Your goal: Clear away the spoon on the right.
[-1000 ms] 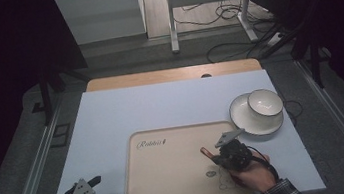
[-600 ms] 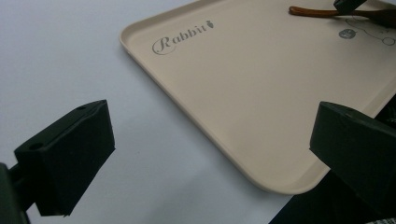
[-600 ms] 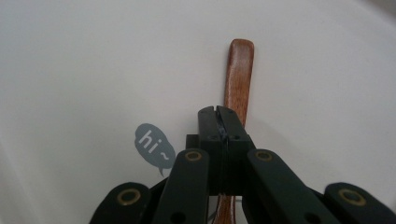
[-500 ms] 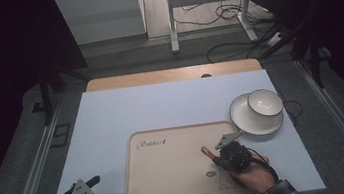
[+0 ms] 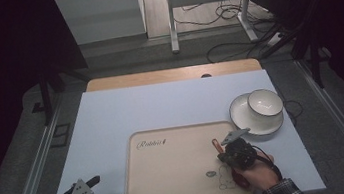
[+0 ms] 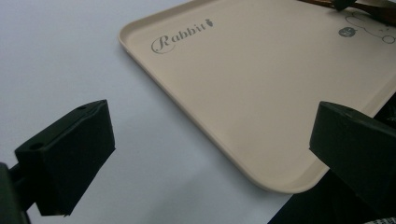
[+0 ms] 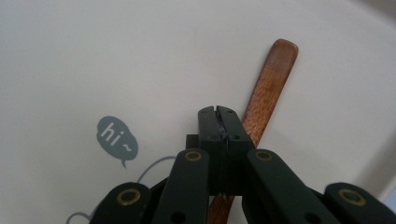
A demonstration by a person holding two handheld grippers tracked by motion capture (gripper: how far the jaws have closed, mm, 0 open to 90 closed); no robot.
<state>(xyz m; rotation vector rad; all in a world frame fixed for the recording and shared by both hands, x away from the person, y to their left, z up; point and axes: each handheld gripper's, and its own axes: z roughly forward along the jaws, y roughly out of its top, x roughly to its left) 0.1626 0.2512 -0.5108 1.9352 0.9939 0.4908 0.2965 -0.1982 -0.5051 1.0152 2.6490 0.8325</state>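
Beige tray (image 5: 170, 173) on pale surface (image 5: 161, 108); right claw (image 7: 218, 112) clamped on wooden spoon (image 7: 271, 84) (handle only visible), left claw (image 6: 210, 154) spread apart, empty.

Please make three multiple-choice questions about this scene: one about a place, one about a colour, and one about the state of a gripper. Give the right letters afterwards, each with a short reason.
1. Where does the bowl stand?
A. on the tray
B. on the white plate
C. on the floor

2. What colour is the utensil handle lying on the tray?
A. brown, like wood
B. blue
C. white

3. How do the jaws of the left gripper stand?
A. pressed together
B. closed on the tray's rim
C. wide apart, holding nothing

Answers:
1. B: the high view shows the bowl resting on the white plate, to the right of the tray.
2. A: the right gripper view shows a brown wooden handle beside the shut right gripper.
3. C: in the left gripper view the two black jaws stand far apart with the table surface and the tray corner between them.
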